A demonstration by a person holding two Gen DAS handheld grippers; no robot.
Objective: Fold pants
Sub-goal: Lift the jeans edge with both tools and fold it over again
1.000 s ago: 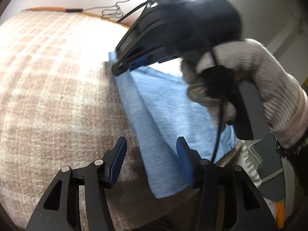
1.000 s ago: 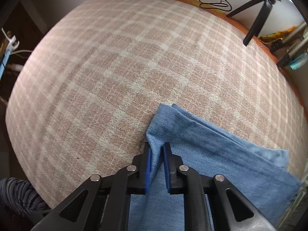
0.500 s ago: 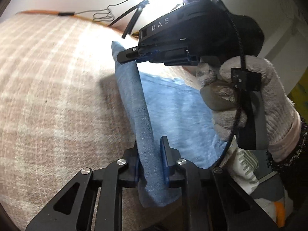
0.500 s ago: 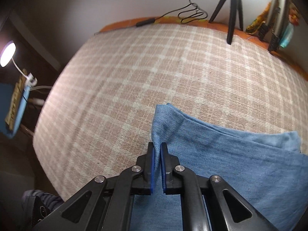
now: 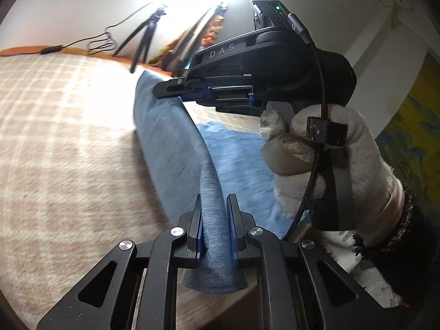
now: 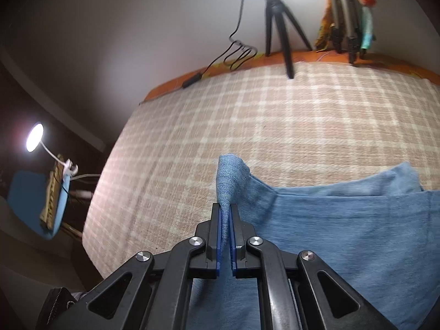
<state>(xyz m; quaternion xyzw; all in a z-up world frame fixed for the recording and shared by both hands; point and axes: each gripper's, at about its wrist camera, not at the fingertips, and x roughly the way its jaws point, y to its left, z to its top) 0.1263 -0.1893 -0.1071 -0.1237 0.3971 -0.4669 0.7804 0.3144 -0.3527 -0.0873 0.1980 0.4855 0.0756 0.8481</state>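
Light blue denim pants (image 5: 176, 148) lie on a beige plaid blanket (image 5: 55, 137). My left gripper (image 5: 214, 209) is shut on the pants' near edge, bunched between the blue pads. My right gripper (image 5: 170, 89), held by a gloved hand (image 5: 330, 159), is shut on the far corner of the same edge. The edge hangs lifted between both grippers. In the right wrist view the right gripper (image 6: 226, 214) pinches a raised corner of the pants (image 6: 330, 220), and the rest lies flat to the right.
A small black tripod (image 6: 277, 16) and a coiled cable (image 6: 239, 52) stand at the bed's far orange edge (image 6: 176, 82). A lamp (image 6: 34, 137) and blue chair (image 6: 35, 200) are left of the bed. The blanket stretches wide to the left.
My left gripper closed on the pants' near edge. Both grippers then lifted the edge off the blanket, and both views tilted up toward the far wall.
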